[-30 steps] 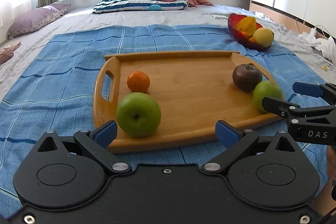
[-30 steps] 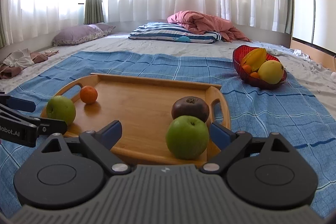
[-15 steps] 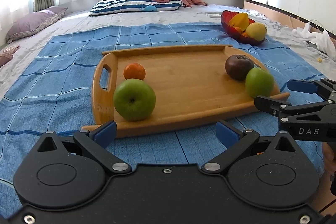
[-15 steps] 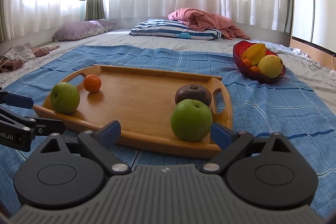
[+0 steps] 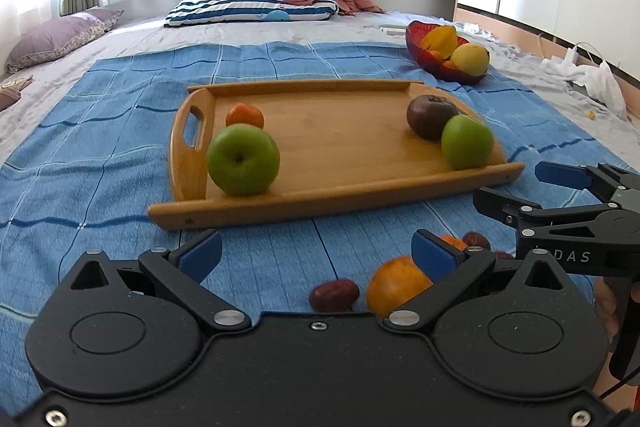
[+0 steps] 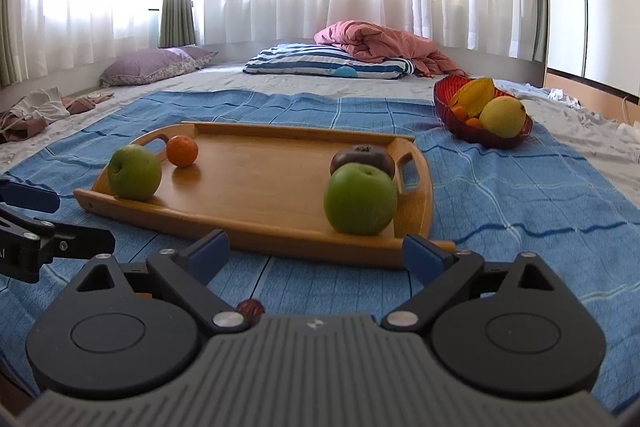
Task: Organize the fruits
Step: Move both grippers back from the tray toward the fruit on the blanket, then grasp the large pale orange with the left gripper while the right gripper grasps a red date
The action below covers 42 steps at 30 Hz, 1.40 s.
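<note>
Grippers both hover low over the blue checked bedspread [image 5: 120, 131], jaws wide and holding nothing: left gripper [image 5: 316, 253], right gripper [image 6: 316, 251], facing the oval wooden tray [image 5: 340, 147].

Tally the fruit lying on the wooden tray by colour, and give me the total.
Green: 2, the left green apple and the right green apple
Orange: 1, the small orange
Dark brown: 1, the dark fruit
Total: 4 on the wooden tray
</note>
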Each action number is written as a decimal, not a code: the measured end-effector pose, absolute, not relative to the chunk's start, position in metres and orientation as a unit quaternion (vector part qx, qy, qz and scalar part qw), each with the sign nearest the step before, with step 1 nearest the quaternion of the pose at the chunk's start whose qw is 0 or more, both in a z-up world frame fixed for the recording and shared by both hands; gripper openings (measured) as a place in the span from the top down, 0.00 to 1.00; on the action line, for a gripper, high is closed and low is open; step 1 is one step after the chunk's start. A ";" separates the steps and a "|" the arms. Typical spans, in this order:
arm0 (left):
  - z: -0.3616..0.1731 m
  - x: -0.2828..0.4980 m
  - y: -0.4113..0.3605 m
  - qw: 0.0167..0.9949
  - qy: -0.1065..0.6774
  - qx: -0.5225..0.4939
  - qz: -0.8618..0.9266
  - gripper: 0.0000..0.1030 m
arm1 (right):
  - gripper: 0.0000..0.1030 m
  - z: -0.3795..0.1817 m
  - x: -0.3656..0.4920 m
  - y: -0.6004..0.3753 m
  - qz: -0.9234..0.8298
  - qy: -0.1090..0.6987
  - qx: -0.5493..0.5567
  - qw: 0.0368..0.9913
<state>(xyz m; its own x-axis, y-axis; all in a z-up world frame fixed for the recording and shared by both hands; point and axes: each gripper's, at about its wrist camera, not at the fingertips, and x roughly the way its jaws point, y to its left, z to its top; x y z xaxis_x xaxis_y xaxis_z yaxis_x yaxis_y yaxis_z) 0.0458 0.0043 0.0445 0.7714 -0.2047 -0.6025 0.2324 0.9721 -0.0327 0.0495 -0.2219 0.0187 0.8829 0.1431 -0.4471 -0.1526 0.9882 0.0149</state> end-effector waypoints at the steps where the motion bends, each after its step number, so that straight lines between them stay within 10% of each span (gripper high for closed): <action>1: 0.043 0.044 0.004 0.941 0.318 0.021 -0.117 0.02 | 0.04 0.017 0.048 -0.222 0.074 0.230 -0.009 0.970; 19: 0.037 0.006 0.000 0.935 0.319 0.020 -0.153 0.03 | 0.07 -0.001 0.014 -0.224 0.078 0.227 0.002 0.971; 30: 0.033 0.000 -0.017 0.931 0.323 0.033 -0.168 0.44 | 0.43 -0.009 0.002 -0.222 0.086 0.237 0.008 0.968; 42: 0.022 0.008 -0.031 0.929 0.332 0.017 -0.165 0.48 | 0.59 -0.014 -0.001 -0.208 0.109 0.239 0.001 0.965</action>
